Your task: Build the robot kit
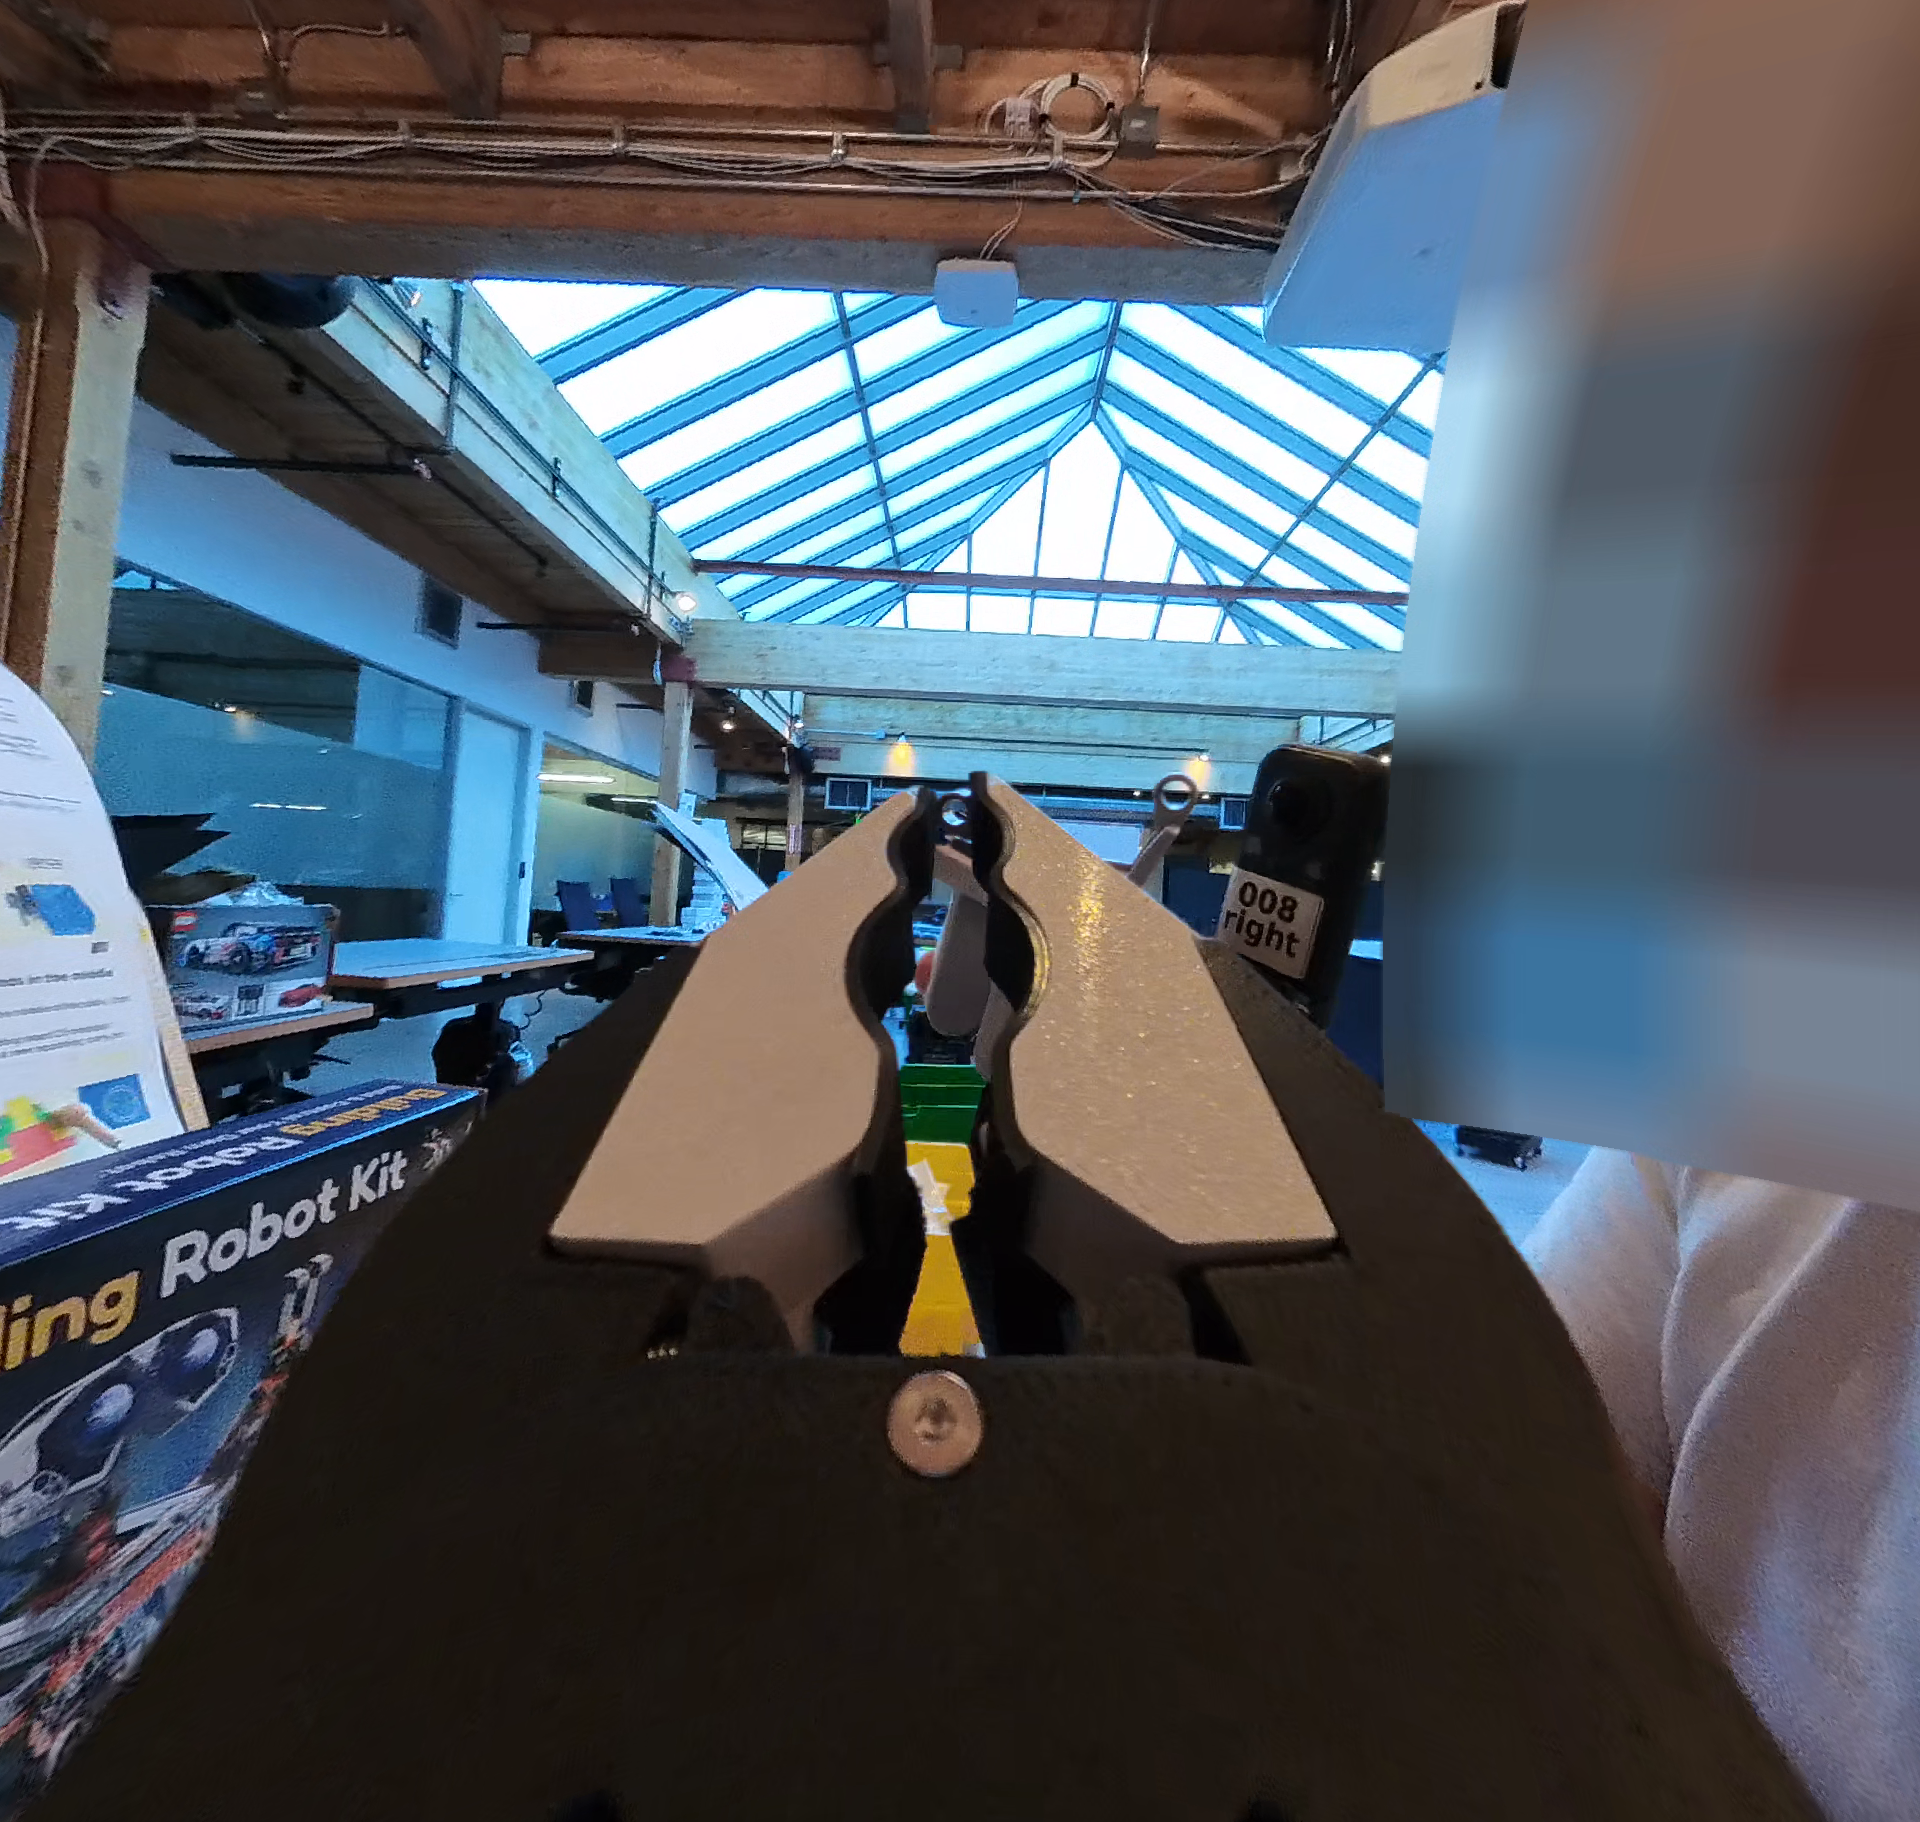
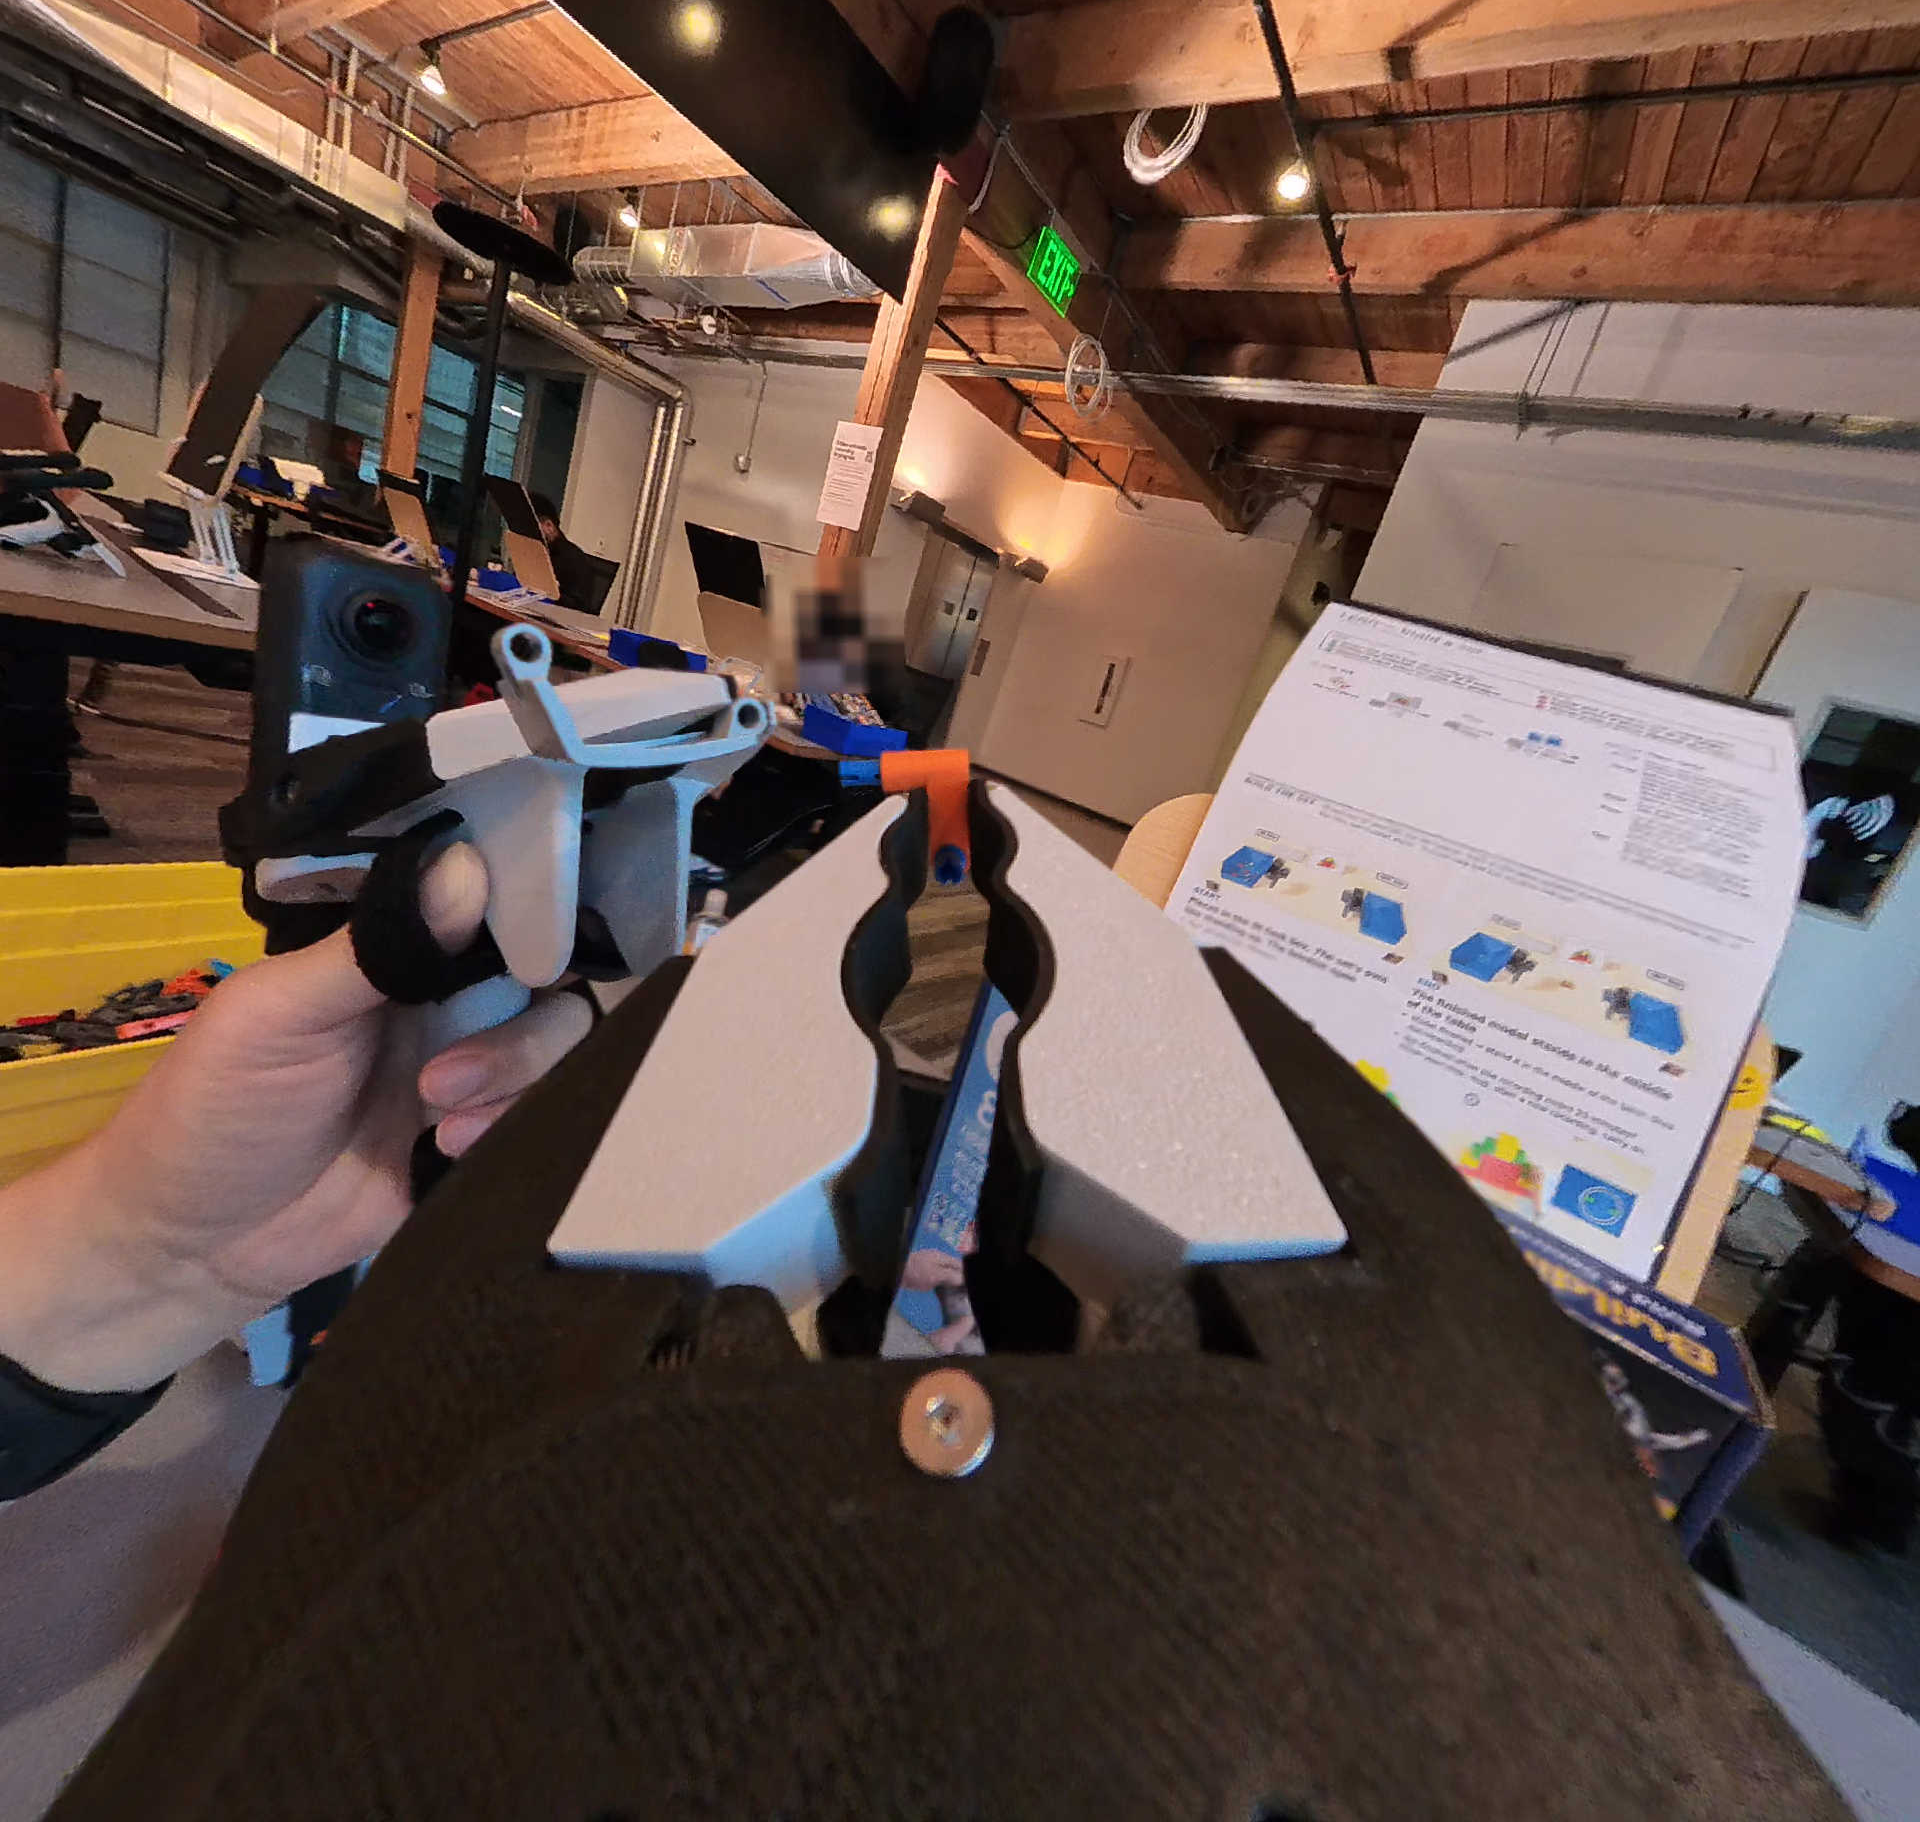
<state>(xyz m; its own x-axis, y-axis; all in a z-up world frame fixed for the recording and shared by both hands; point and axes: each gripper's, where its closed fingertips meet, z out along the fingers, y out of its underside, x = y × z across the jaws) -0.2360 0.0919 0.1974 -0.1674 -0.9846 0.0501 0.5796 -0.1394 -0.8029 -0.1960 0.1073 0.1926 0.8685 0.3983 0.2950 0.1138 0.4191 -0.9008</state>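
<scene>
My left gripper (image 1: 952, 804) is shut on a light grey forked part (image 1: 961, 951) with ring ends; one ring sits between the fingertips and another ring (image 1: 1174, 793) sticks out to the right. My right gripper (image 2: 943, 798) is shut on a small orange T-shaped piece (image 2: 928, 773) with a blue pin in its lower end. Both are raised and tilted towards the ceiling. The right wrist view shows the left gripper (image 2: 727, 733) at the left, in a hand (image 2: 260, 1066), with the grey part (image 2: 582, 723) in it. The right gripper's camera (image 1: 1311, 837) stands just right of my left fingers.
A dark blue kit box (image 1: 156, 1357) and a printed instruction sheet (image 1: 62, 941) stand at the left; both show at the right in the right wrist view, sheet (image 2: 1486, 941) and box (image 2: 1642, 1357). A yellow bin (image 2: 94, 920) of small parts is at the left. Green and yellow bricks (image 1: 940, 1107) lie below.
</scene>
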